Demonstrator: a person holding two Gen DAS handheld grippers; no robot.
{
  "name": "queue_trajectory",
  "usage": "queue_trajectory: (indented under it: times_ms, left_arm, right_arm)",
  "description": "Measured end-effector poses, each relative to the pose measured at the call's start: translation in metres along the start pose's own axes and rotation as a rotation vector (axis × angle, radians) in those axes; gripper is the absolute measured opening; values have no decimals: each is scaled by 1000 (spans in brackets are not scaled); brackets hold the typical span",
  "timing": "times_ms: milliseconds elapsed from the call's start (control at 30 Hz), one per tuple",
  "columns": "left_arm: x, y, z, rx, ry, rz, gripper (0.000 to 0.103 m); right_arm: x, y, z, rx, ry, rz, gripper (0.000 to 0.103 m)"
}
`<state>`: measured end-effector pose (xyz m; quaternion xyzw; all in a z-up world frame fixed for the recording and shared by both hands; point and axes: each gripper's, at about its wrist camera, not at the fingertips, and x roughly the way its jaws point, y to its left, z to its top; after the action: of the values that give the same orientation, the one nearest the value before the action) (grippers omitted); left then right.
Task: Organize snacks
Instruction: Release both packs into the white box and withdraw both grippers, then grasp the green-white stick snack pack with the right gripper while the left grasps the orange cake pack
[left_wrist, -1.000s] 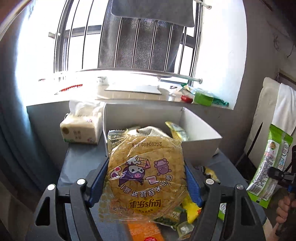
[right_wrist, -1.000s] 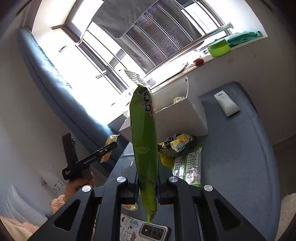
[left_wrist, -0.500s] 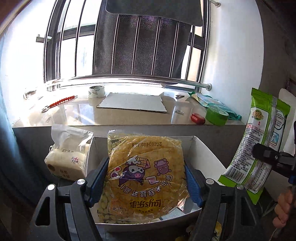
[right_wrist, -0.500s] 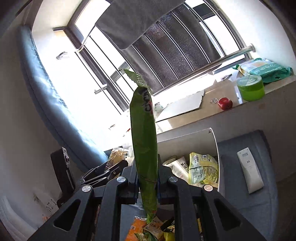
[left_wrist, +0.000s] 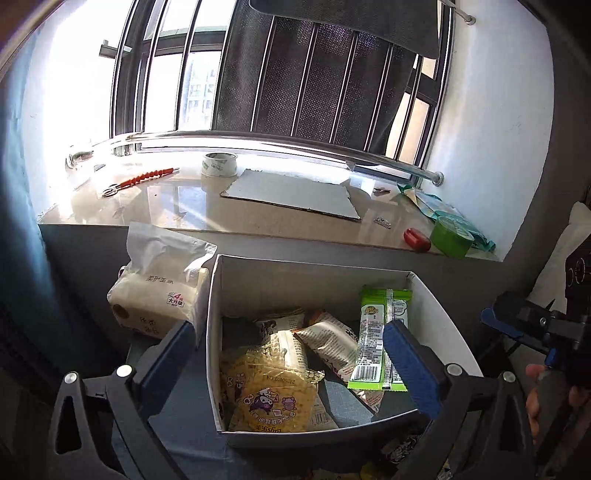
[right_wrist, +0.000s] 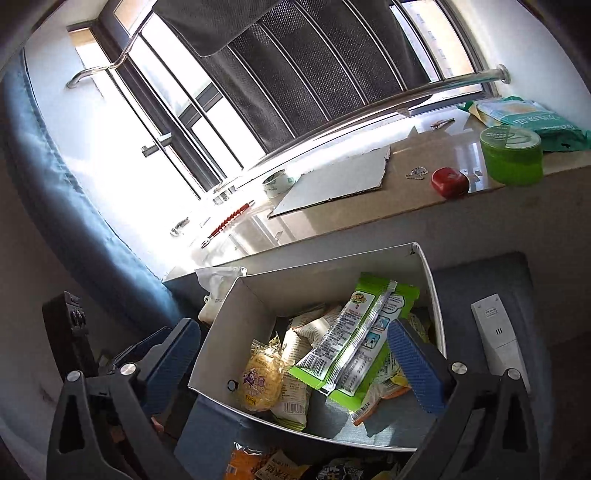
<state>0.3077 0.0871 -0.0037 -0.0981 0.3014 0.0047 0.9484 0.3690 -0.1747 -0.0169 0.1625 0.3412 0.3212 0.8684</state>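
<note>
Both tools hang over the white cardboard box (left_wrist: 436, 295), spread wide with nothing between the pads; their jaws have just been opening, and the snacks they carried now lie inside the box. The left tool (left_wrist: 291, 362) points down into the near left corner, where the yellow corn-snack pack (left_wrist: 273, 395) rests flat against the wall just ahead of its fingertips, print upward. The right tool (right_wrist: 295, 358) stands over the other half of the box, and the long green snack pouch (right_wrist: 354, 339) lies slanted across the pile between its blue pads (right_wrist: 413, 365), propped on the white and silver packets (right_wrist: 295, 398) beneath it, probably because it landed on an uneven heap and not on the box floor. That suggests the drop is done for this pair and the hands are free to fetch more. More loose packets (right_wrist: 258, 465) show below the box's near edge, close under the right tool, so the sorting looks unfinished. A tissue pack (left_wrist: 159, 291) sits just left of the box beyond the left tool's left finger, and a white remote (right_wrist: 495, 332) lies on the blue surface right of it
</note>
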Motion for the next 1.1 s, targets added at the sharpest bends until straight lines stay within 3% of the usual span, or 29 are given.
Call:
queue_trajectory:
  times_ms: [300, 433, 567, 733, 833, 967, 1100]
  left_arm:
    - [-88, -11, -24, 25, -94, -62, 103]
    - [-130, -14, -60, 15, -104, -100, 103]
    - [-158, -17, -110, -10, -76, -62, 103]
    - [-174, -19, -180, -117, -29, -138, 103]
    - [-176, -29, -208, -109, 6, -168, 103]
    - [-176, -39, -219, -85, 32, -162, 103]
    - [-176, -42, -216, -83, 31, -179, 103]
  right_arm:
    - [-52, 18, -26, 19, -44, 79, 103]
    - [-92, 35, -61, -42, -64, 101, 103]
    - [-127, 46, -107, -124, -100, 83, 103]
    - [-145, 31, -179, -135, -67, -2, 103]
    - [-151, 16, -219, -90, -30, -55, 103]
    - [-151, 2, -247, -64, 22, -65, 103]
    - [-150, -3, -250, -46, 28, -81, 103]
